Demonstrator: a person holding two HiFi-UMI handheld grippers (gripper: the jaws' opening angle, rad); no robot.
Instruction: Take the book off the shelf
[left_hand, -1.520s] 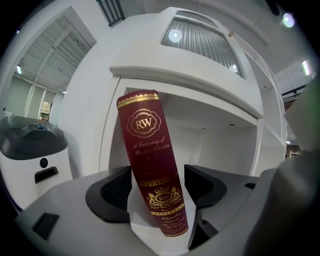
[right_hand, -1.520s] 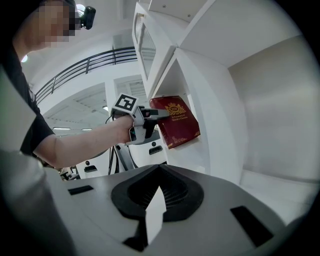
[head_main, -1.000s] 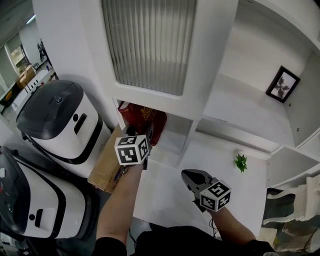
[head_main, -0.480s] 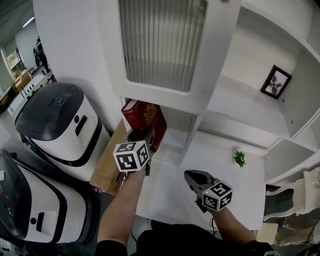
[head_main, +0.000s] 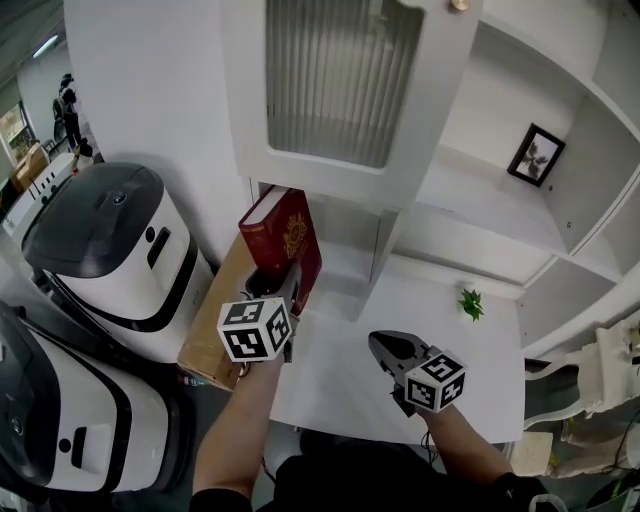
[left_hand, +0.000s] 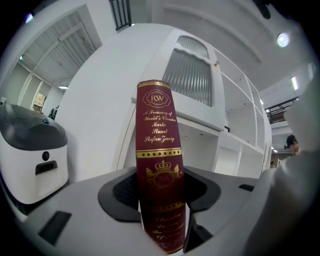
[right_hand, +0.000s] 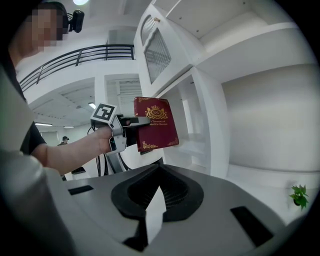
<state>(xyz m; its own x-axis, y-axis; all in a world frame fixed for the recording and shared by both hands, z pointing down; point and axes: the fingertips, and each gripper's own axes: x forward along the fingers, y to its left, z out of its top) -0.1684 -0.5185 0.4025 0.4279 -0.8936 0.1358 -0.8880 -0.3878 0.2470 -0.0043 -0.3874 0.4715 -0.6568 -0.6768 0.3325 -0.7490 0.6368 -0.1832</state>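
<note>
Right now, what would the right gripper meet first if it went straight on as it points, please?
Probably the red book, almost dead ahead, in the left gripper, whose jaws have just been closing on it. Depth is unclear: the right gripper might pass just under into the open shelf bay.

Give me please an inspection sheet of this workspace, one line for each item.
Surface: white desk, small green plant on it.
Job's things: red book held upright before the open shelf.
Clutter: cardboard box beside desk.
Grippers: left gripper shut on book, fingers have just been closing; right gripper fingers together, empty.
Cables: thin dark cables seem to hang under left gripper.
Surroundings: two white machines, framed picture, ribbed glass door.
</note>
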